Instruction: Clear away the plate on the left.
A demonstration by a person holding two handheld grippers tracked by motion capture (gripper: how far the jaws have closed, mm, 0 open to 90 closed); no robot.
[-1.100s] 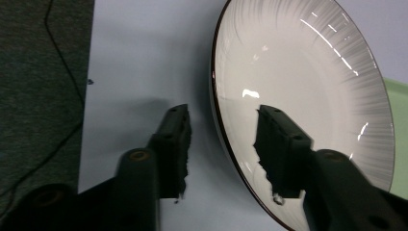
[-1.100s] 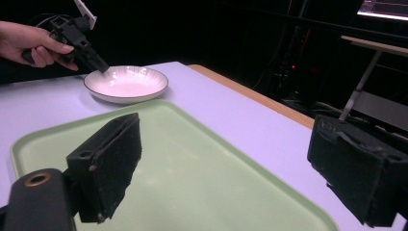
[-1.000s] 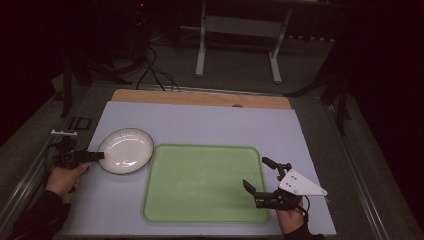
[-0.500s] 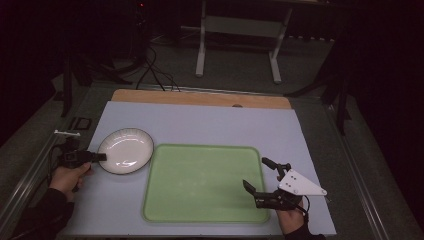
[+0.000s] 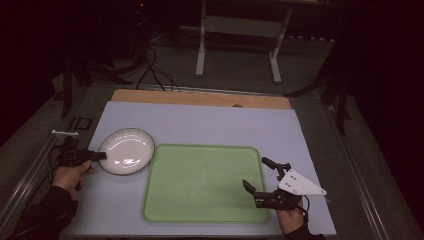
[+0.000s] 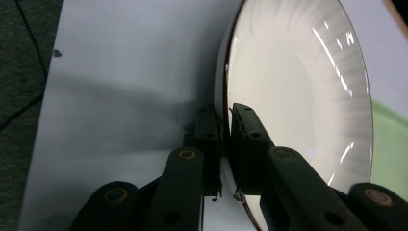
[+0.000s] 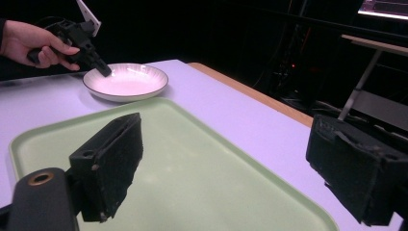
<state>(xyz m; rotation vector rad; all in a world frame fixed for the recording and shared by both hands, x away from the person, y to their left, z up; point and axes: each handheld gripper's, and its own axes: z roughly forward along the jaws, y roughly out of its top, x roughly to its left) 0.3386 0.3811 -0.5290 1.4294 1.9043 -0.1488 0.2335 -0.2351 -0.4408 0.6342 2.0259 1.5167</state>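
Note:
A white ribbed plate [image 5: 126, 150] [image 6: 298, 86] [image 7: 126, 81] lies on the pale table just left of a green tray [image 5: 204, 182] [image 7: 202, 168]. My left gripper [image 5: 100, 155] [image 6: 225, 120] [image 7: 105, 71] has just been closing and is now shut on the plate's left rim, one pad above it and one below. My right gripper [image 5: 260, 174] [image 7: 231, 159] hovers wide open over the tray's right edge with nothing between its jaws.
A wooden strip [image 5: 200, 98] borders the table's far edge. Metal stand legs [image 5: 237, 45] and cables [image 5: 150, 65] sit on the dark floor beyond. A metal rail [image 5: 30, 175] runs along the table's left side.
The left gripper's jaws have closed onto the plate's left rim. The plate, the tray and the right gripper have stayed where they were.

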